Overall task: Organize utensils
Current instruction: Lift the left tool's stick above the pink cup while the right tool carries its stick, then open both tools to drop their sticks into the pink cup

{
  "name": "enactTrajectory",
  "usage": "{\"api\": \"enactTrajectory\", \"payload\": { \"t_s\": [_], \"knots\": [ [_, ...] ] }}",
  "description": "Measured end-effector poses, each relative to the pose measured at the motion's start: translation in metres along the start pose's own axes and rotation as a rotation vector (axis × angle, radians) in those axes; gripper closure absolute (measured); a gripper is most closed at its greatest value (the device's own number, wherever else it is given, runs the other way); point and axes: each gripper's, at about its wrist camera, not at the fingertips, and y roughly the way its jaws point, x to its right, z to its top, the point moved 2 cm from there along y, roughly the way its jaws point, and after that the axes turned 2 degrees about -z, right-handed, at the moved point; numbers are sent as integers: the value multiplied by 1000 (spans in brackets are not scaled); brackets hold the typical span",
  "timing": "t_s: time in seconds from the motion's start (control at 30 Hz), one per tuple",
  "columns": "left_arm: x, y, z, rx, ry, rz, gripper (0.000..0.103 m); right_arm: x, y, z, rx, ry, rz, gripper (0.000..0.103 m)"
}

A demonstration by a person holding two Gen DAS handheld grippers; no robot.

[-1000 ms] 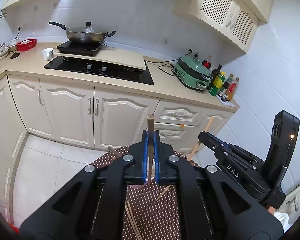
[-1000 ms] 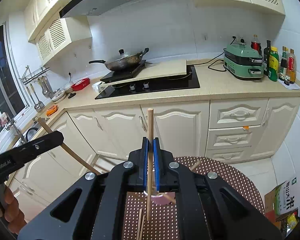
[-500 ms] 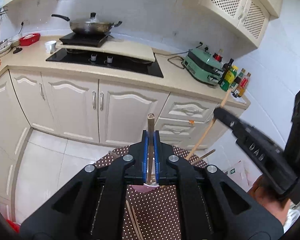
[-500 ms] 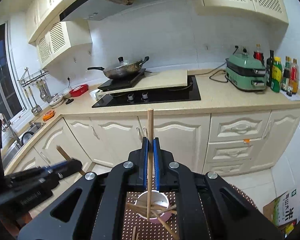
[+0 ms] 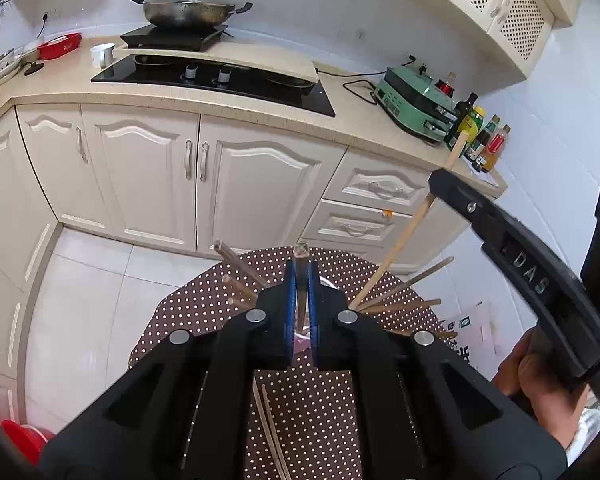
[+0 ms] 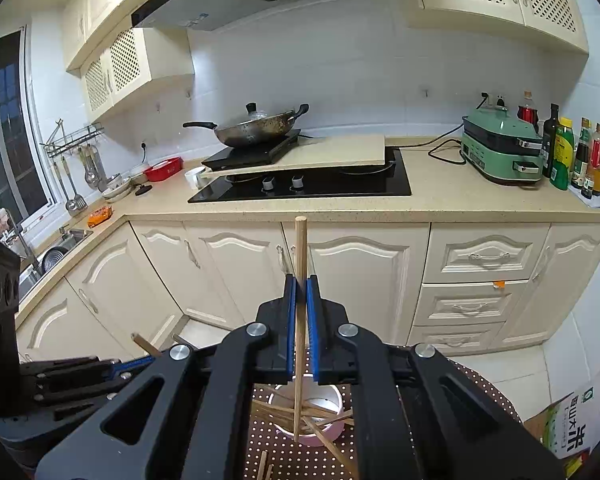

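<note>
While both grippers clamp pale wooden chopsticks, the right gripper point(image 6: 300, 308) holds its chopstick point(image 6: 299, 320) upright, tip inside a pink-and-white cup point(image 6: 309, 420) on the dotted table point(image 6: 300, 456). Left gripper point(image 5: 300, 304) pinches another chopstick point(image 5: 301, 280) above the cup's fanned sticks point(image 5: 400, 290)

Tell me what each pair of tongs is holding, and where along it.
Each holds one wooden chopstick. The right tongs clamp theirs mid-shaft; the left tongs clamp theirs just below its top end.

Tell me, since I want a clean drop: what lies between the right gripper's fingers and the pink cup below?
In the right wrist view, only the held chopstick spans from the right gripper to the pink cup, its tip among chopsticks already inside.
</note>
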Motion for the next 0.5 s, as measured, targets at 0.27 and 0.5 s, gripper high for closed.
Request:
{"api": "enactTrajectory", "payload": {
  "t_s": [0.27, 0.5],
  "knots": [
    [-2, 3, -8, -23, -14, -1, 97, -4, -1, 2, 28, -27, 3, 99],
    [-3, 8, -18, -47, -14, 8, 95, -5, 5, -23, -41, -47, 5, 99]
  ]
}}
